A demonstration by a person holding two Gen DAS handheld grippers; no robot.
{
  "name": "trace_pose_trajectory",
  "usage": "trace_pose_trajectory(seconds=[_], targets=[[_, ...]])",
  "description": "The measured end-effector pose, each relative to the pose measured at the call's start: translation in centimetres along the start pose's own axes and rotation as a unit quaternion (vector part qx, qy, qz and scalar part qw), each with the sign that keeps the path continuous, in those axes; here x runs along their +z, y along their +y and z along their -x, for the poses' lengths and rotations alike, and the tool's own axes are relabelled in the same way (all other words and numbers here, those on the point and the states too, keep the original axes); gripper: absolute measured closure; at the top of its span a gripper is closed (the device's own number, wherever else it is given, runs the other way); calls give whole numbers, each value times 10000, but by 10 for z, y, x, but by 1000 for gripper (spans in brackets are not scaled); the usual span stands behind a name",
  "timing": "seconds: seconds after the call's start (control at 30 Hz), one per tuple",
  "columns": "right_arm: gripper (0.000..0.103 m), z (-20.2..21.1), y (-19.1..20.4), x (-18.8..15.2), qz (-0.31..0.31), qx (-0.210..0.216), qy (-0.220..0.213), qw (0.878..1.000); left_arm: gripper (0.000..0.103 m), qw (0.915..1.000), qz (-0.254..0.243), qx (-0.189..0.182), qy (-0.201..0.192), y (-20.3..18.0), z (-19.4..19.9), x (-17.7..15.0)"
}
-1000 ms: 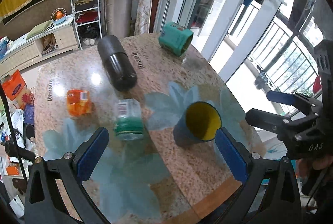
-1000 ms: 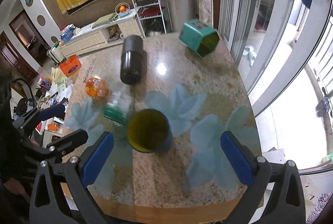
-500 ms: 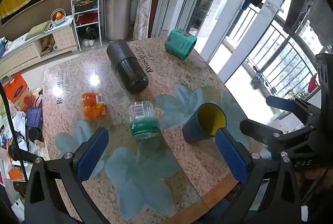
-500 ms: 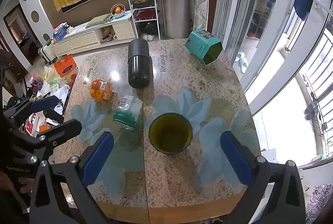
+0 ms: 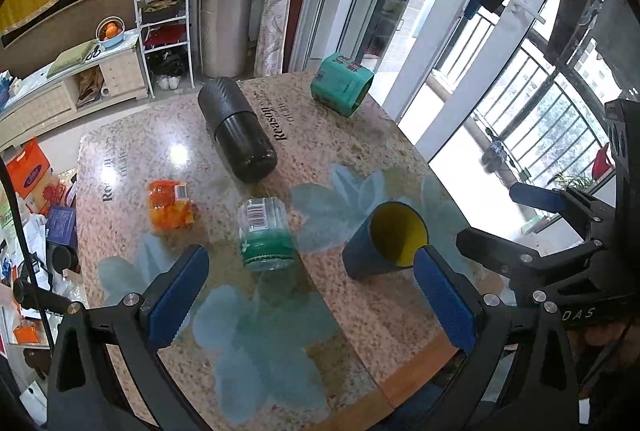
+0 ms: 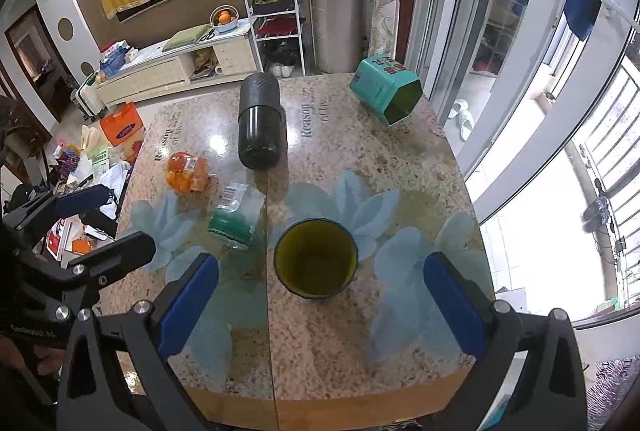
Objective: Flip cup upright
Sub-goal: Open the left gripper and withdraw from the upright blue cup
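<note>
A dark blue cup with a yellow inside [image 5: 386, 241] stands upright on the granite table [image 5: 360, 135], mouth up; it also shows in the right wrist view [image 6: 316, 258]. My left gripper [image 5: 308, 295] is open and empty, held back above the table's near edge, the cup just beyond its right finger. My right gripper [image 6: 320, 305] is open and empty, held above the near edge with the cup in line between its fingers, not touching.
A black cylinder [image 6: 261, 123] and a teal hexagonal tin [image 6: 386, 89] lie on their sides at the far end. A clear jar with a green lid [image 6: 236, 217] and an orange packet [image 6: 187, 173] lie left of the cup. Each gripper shows in the other's view.
Both grippers have drawn back and up from the table, so the cup looks smaller. The cup stays standing where it was.
</note>
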State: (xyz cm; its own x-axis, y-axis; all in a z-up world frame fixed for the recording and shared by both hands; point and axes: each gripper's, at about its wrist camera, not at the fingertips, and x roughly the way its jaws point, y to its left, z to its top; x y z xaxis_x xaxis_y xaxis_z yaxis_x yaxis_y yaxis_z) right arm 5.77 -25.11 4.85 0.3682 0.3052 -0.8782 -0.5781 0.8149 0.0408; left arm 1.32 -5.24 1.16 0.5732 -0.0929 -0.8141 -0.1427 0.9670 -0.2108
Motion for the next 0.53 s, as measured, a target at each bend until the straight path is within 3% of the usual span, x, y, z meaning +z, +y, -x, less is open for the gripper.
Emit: trace_pose_trajectory(seconds=[0.53], targets=[[0, 1, -3, -8, -93, -33, 152, 9998, 0, 9998, -71, 22, 187, -2, -5, -7]])
